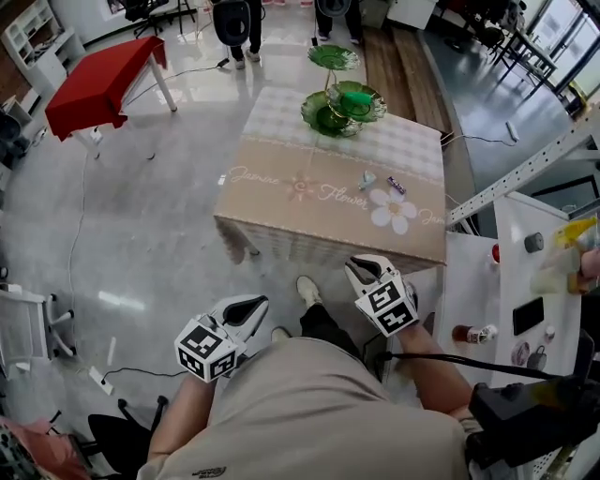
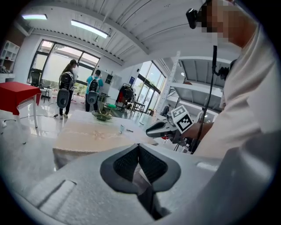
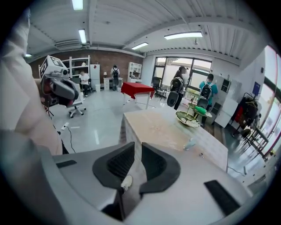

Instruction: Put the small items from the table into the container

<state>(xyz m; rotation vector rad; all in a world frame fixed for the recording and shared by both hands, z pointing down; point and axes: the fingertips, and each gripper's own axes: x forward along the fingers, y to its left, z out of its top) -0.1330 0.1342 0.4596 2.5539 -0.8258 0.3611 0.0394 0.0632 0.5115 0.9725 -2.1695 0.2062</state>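
A: Head view, and both tools hang short of the near edge of the table (image 1: pixel 281 202). The left gripper (image 1: pixel 251 306): can you read the jaws?

B: Its own view settles it. The left gripper (image 2: pixel 138 147) has its pads meeting at the tips, nothing between them. The right gripper (image 1: pixel 362 268) is a hair apart: in its own view the right gripper (image 3: pixel 137 147) shows a thin slit between the pads, gripping nothing.

A: And the hands behind them?

B: Mostly lost under the person's torso. Only the forearms poke out.

A: The goods, then. Two small things on the flowered cloth, toward the right side: a pale item (image 1: pixel 367 179) and just beside it a dark item (image 1: pixel 397 186).

B: Too small to say what either is. The right gripper view catches them as specks, no help there.

A: The container?

B: A green tiered dish (image 1: pixel 328 114) at the far part of the table, well apart from both grippers and from the two items. A bright green object (image 1: pixel 356 98) lies on one tier. What else sits in the bowls, I cannot tell.

A: The edges?

B: Two people (image 1: pixel 234 23) are cut off by the top edge. There's a red table (image 1: pixel 98 80) at far left and a white side table (image 1: pixel 473 281) at right, with a small bottle (image 1: pixel 472 333) on it. The things at its far end are blurred.
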